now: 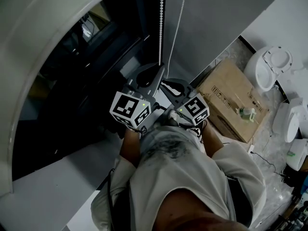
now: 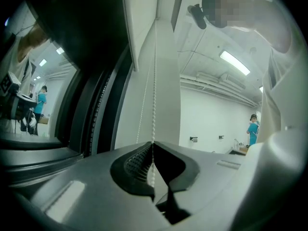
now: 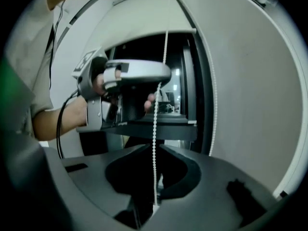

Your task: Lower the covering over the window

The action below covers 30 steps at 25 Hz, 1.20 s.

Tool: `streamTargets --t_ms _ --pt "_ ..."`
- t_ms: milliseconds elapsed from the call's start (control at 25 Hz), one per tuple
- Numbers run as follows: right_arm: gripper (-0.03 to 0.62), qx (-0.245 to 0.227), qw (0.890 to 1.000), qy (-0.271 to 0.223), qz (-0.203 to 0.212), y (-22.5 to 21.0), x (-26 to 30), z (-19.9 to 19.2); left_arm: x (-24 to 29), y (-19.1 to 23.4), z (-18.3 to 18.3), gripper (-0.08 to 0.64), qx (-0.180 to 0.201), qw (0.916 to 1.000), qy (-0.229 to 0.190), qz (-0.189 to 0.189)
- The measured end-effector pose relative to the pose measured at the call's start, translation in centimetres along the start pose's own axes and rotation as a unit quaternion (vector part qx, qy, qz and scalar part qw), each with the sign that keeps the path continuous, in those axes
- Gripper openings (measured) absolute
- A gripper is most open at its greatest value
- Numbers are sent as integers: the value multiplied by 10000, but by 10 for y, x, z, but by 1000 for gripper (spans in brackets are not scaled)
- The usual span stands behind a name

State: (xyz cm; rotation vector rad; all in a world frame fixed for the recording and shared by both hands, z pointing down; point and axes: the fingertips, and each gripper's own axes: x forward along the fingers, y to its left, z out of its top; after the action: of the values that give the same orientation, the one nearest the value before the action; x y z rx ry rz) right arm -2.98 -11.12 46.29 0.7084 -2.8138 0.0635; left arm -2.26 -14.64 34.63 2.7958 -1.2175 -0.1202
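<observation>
your left gripper (image 2: 153, 148) and right gripper (image 3: 155, 150) both have fingers (image 2: 134, 161) clamped on the bead chain (image 3: 155, 114). it runs straight up beside the window (image 3: 139, 47), left hold above right, so your pull looks to be straight down.

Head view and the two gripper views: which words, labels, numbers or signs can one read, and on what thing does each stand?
Nothing can be read.
Cardboard box: dark print on top, too blurred to read.
Left marker cube, right marker cube: black-and-white square patterns only, no letters.
Both gripper views: no text.
</observation>
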Motion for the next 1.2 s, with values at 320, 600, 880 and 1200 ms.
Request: streamTargets --t_ms 320,600,880,1200 --pt "98 236 9893 -1439 -37 -23 -49 107 2 2 -1 17 0 10000 -18 27" --pt "97 -389 9755 -2162 -137 -38 -53 194 6 -1 -2 17 31 10000 12 -25" --pt "91 -583 9721 -2273 -56 -40 -36 224 6 -2 -1 17 40 10000 17 -50" --pt "21 -567 9719 -2273 -210 -38 -28 226 2 6 0 17 34 10000 -7 -11"
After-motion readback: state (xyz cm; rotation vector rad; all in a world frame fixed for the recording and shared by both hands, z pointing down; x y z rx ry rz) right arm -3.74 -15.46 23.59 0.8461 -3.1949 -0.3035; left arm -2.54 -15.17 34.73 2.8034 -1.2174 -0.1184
